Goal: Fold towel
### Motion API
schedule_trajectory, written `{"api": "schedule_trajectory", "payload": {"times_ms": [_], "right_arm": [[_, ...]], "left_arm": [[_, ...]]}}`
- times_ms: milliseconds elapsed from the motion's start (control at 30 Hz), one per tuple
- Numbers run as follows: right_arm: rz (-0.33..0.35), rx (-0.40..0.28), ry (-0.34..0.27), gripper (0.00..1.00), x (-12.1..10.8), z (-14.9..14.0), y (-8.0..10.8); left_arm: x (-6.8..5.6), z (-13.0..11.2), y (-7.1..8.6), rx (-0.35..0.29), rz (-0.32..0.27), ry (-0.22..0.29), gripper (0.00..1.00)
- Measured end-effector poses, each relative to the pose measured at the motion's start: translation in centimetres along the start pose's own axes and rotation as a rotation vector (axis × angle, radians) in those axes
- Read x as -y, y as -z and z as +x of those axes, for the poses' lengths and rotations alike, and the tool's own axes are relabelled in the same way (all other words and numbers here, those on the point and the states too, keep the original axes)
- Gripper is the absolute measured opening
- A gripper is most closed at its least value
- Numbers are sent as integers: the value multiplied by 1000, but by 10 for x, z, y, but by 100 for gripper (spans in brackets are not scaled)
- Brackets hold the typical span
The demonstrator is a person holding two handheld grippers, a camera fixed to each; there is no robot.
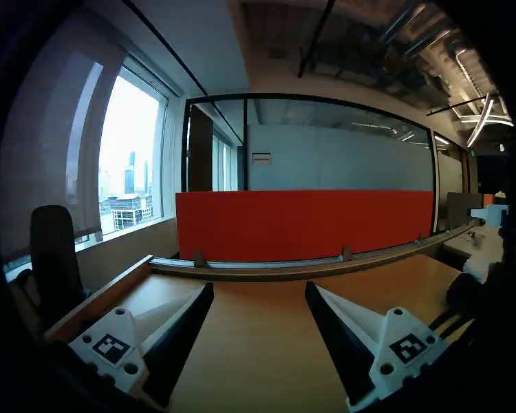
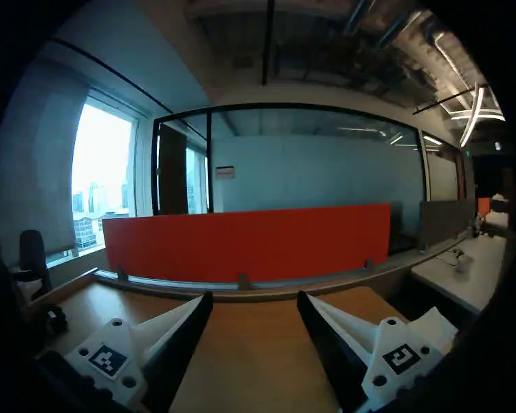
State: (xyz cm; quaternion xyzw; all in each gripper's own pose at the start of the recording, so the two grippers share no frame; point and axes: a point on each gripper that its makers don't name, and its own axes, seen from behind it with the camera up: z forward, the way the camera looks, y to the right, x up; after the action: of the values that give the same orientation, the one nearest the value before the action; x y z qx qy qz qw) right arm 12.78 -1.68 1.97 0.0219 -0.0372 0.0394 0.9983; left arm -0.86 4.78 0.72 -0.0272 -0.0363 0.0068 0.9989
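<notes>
Above the light-brown wooden worktop [image 1: 258, 372], the left tongs [image 1: 259, 285] hang released, their black-and-white fingers spread wide with nothing between them. The right tongs [image 2: 254, 294] are likewise spread and empty over the same surface. Both face the long red partition panel [image 1: 303, 224] at the far edge. Where the towel lies cannot be told from these views. By my judgement folding has not begun: reaching and gripping the cloth, then every fold, lies ahead.
</notes>
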Motion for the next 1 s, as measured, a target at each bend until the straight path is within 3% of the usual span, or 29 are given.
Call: {"api": "schedule_trajectory", "payload": {"times_ms": [367, 1000], "right_arm": [[2, -20, 5, 95, 7, -2, 11], [-13, -14, 35, 95, 5, -29, 21]], "left_arm": [[-13, -33, 1, -46, -21, 19, 98], [-4, -88, 6, -90, 13, -12, 98]]}}
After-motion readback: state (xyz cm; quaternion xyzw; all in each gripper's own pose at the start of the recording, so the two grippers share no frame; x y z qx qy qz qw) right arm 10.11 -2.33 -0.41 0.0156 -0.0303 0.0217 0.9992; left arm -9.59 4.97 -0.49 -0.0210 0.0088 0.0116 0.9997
